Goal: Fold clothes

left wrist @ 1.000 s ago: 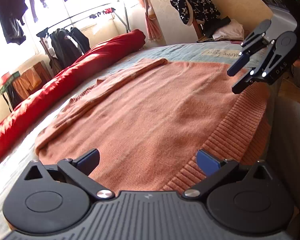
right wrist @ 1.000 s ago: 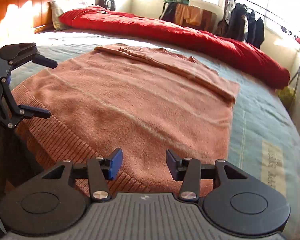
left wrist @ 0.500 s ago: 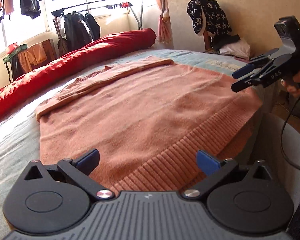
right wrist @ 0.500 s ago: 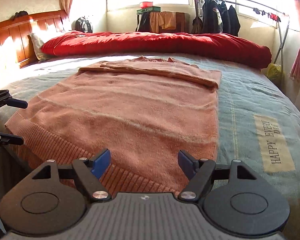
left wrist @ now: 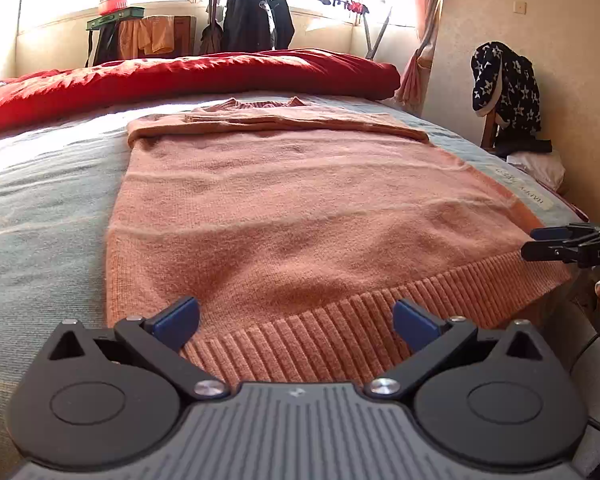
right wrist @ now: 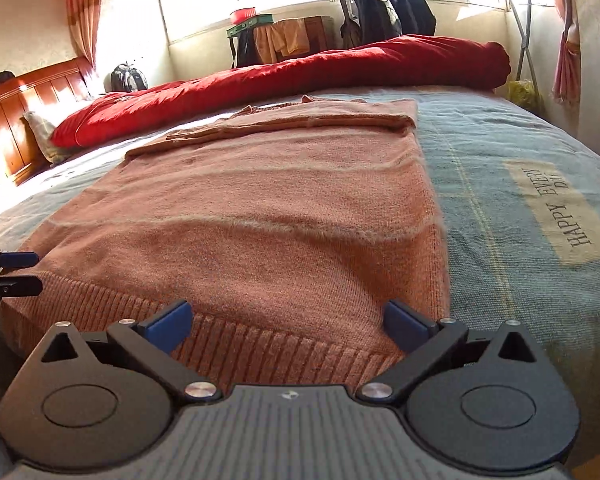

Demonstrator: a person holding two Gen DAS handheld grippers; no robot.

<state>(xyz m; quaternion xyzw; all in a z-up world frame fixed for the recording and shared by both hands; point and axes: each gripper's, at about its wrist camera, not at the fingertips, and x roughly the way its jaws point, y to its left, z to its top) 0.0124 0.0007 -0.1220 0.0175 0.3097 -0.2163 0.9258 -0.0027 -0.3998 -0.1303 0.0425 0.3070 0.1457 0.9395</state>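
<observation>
The sweater (left wrist: 300, 216) is spread flat on the bed (left wrist: 40, 200), sleeves apparently folded across its top, ribbed hem nearest. Soft, limp knit is judged best pinched at the hem corners. Both the left gripper (left wrist: 296, 316) and right gripper (right wrist: 288, 320) are held apart over the hem.

The right gripper (left wrist: 540, 242) is cut off by the frame edge.

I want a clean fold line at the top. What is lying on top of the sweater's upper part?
The sleeves lie folded across the sweater just below the neckline. The chest beneath them is covered, so creases there cannot be seen.
</observation>
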